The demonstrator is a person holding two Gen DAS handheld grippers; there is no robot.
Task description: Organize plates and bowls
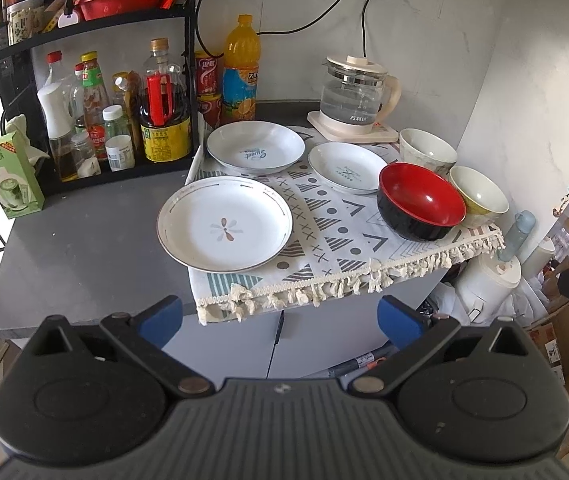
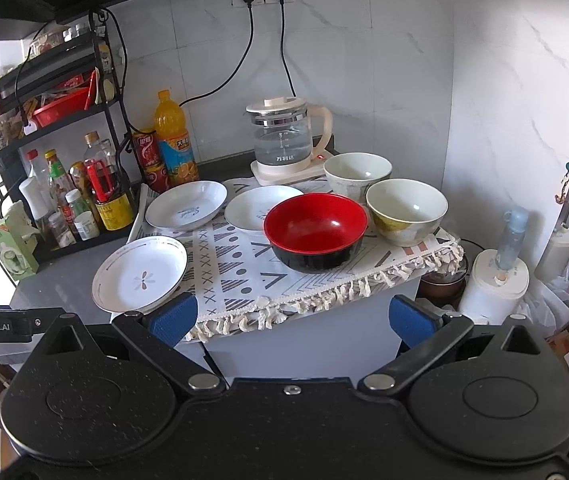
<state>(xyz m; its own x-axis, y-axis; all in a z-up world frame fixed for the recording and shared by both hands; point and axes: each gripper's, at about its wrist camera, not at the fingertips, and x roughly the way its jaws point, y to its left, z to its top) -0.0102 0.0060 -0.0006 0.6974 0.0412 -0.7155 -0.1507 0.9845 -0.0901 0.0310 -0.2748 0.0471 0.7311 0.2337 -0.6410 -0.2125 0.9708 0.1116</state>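
Three white plates lie on a patterned cloth (image 1: 336, 236): a near flower plate (image 1: 225, 225) (image 2: 140, 275), a far "Sweet" plate (image 1: 255, 146) (image 2: 186, 204) and a smaller plate (image 1: 346, 167) (image 2: 254, 206). A red-and-black bowl (image 1: 421, 200) (image 2: 315, 232) stands at the right, with a yellowish bowl (image 1: 478, 196) (image 2: 406, 211) and a white bowl (image 1: 426, 151) (image 2: 357, 174) behind it. My left gripper (image 1: 280, 318) and right gripper (image 2: 292, 318) are open and empty, held before the counter's front edge.
A glass kettle (image 1: 354, 92) (image 2: 284, 140) on its base stands at the back. A black rack (image 1: 96, 92) of bottles fills the left, with an orange drink bottle (image 1: 241, 70) and a green carton (image 1: 8, 178). The cloth's fringe hangs over the counter edge. A white appliance (image 2: 492, 284) stands lower right.
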